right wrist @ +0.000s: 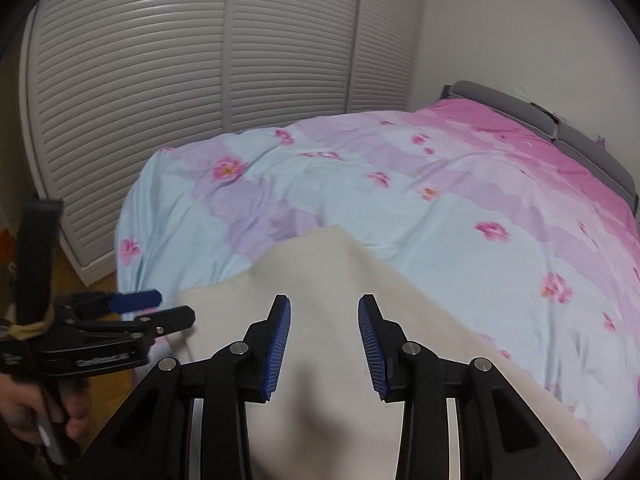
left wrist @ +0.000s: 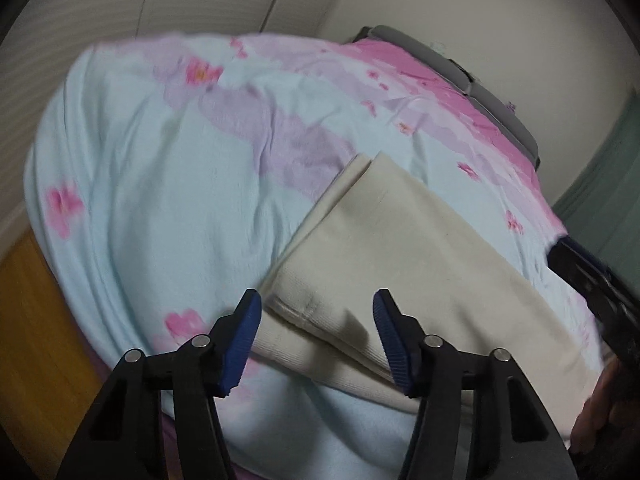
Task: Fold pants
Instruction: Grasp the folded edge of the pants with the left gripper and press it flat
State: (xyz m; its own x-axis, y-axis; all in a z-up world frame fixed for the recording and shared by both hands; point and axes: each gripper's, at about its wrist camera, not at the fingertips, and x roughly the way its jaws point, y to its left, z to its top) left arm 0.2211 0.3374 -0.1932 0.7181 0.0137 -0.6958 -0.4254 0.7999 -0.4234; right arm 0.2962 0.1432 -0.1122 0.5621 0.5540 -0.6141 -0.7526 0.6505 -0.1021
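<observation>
Pants point(left wrist: 400, 248), cream-coloured, lie on the flowered bedspread point(left wrist: 160, 168) near the front edge of the bed, already doubled over so that layered edges show at their near left end.

At the left, the left gripper point(left wrist: 316, 332) hangs over that layered end with its blue pads apart and nothing pinched; the cloth lies below the gap, not clamped. In the right wrist view the same tool shows from the side, just off the left edge of the pants, with a hand point(right wrist: 48, 412) on its handle. To do the next fold well, I judge it should come down squarely over all the stacked layers, so none slips out when lifted.

Further right, the right gripper point(right wrist: 324, 340) hovers over the broad middle of the pants, pads also apart and empty. It looks best placed to pin or lift the opposite side evenly.

For room, the bedspread beyond the pants is bare up to the grey headboard point(right wrist: 540, 120). The bed's left edge drops to wooden floor point(left wrist: 28, 320) close by, before the slatted doors point(right wrist: 160, 60).
</observation>
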